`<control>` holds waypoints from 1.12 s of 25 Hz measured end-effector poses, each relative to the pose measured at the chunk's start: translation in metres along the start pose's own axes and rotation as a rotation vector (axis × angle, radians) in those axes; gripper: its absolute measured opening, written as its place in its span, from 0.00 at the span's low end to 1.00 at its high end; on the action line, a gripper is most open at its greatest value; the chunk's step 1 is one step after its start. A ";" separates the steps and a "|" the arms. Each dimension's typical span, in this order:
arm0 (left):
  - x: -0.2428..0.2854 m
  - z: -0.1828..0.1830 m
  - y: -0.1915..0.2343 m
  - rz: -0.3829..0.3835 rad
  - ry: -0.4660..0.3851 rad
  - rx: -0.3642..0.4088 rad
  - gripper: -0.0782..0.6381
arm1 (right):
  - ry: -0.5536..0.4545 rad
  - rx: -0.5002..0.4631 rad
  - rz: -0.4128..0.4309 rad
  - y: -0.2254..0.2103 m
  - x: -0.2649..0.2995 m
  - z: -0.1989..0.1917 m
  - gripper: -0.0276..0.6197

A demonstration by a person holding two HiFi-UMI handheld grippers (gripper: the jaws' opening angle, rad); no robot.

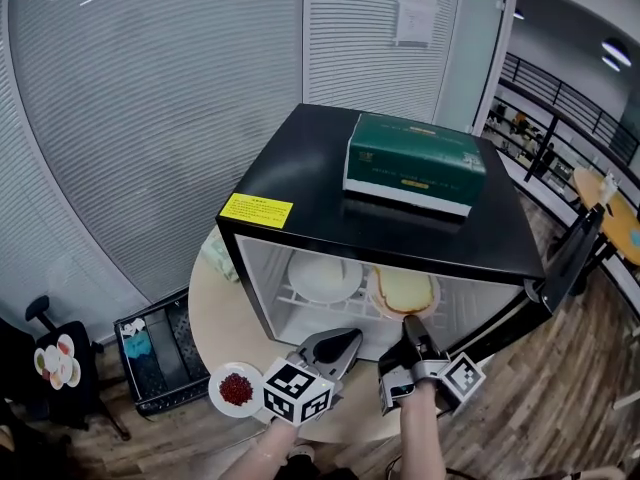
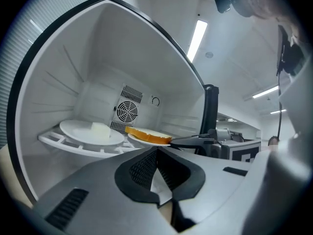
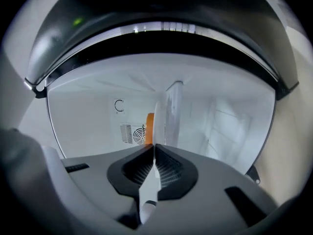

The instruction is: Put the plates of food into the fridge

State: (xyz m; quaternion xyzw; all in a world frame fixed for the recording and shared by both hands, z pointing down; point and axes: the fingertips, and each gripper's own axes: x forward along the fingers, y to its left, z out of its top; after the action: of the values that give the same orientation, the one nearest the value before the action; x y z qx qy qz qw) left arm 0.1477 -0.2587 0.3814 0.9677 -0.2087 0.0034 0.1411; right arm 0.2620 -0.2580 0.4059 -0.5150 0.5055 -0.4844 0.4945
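Note:
The black mini fridge (image 1: pixel 330 203) stands open on a round table. On its white shelf (image 2: pixel 63 143) sit two white plates. The left plate (image 1: pixel 325 276) (image 2: pixel 92 131) carries a pale white piece. The right plate (image 1: pixel 405 291) (image 2: pixel 149 136) carries a slice of toast, and my right gripper (image 1: pixel 410 321) (image 3: pixel 155 147) is shut on its near rim. In the right gripper view that plate (image 3: pixel 159 119) shows edge-on. My left gripper (image 1: pixel 345 340) (image 2: pixel 157 150) hangs just in front of the opening, jaws together, holding nothing. A third plate with red food (image 1: pixel 236 389) lies on the table beside it.
A green box (image 1: pixel 415 163) lies on the fridge top. The fridge door (image 1: pixel 570 258) swings out to the right. The table's edge (image 1: pixel 205 318) curves at left, with a black crate (image 1: pixel 160 358) on the floor below it. Glass walls with blinds stand behind.

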 end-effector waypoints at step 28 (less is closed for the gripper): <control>-0.010 0.008 -0.009 -0.070 -0.033 -0.034 0.12 | -0.129 -0.066 -0.342 -0.003 -0.006 -0.005 0.27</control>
State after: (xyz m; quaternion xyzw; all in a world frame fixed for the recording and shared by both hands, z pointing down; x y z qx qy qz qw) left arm 0.1423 -0.2490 0.3702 0.9719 -0.1770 -0.0210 0.1540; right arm 0.2570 -0.2525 0.4095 -0.6394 0.3936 -0.5104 0.4192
